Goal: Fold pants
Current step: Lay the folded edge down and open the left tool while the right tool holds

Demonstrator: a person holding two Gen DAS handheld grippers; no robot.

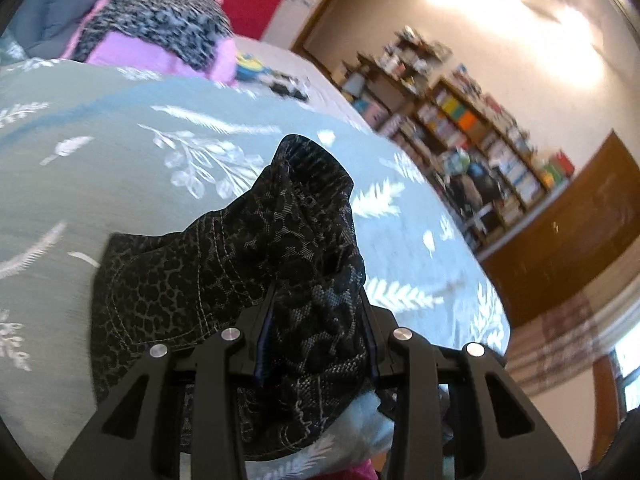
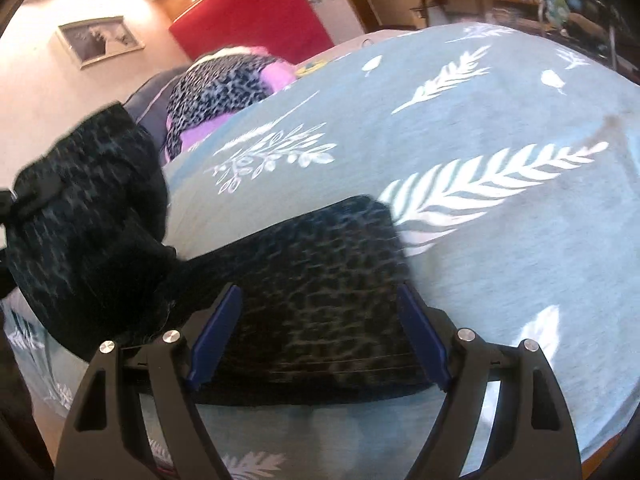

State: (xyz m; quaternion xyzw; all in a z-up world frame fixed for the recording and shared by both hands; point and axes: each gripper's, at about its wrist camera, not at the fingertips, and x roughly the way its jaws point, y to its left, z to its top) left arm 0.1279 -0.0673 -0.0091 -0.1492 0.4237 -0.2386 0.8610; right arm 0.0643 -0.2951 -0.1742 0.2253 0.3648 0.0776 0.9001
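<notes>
We start with the bed under its pale blue-green cover printed with white fern leaves (image 2: 500, 152), which carries everything here. It gives us broad bare room from 12 to 3 o'clock in the right wrist view. The far end toward 10 o'clock is taken by a heap of grey leopard-print and pink clothes (image 2: 224, 92), so we judge folds should stay on the near half. The bed's edge drops off at 3 to 4 o'clock in the left wrist view, toward the brown bookshelves (image 1: 472, 140).

The dark black-grey leopard-patterned woven pants (image 1: 224, 280) lie on the cover, partly flat and partly lifted. We judge them light, soft and limp, with the stitched seams the firmest places to grip. Loose cloth will sag and bunch, as the raised lump at 9 o'clock in the right wrist view shows.

The left tongs (image 1: 316, 336) are pressed on a thick bunch of the pants, holding it up off the bed. The right tongs (image 2: 316, 336) stand spread wide, one blue pad (image 2: 216, 336) on each side of a flat folded band of the pants, apparently not yet gripping it.
</notes>
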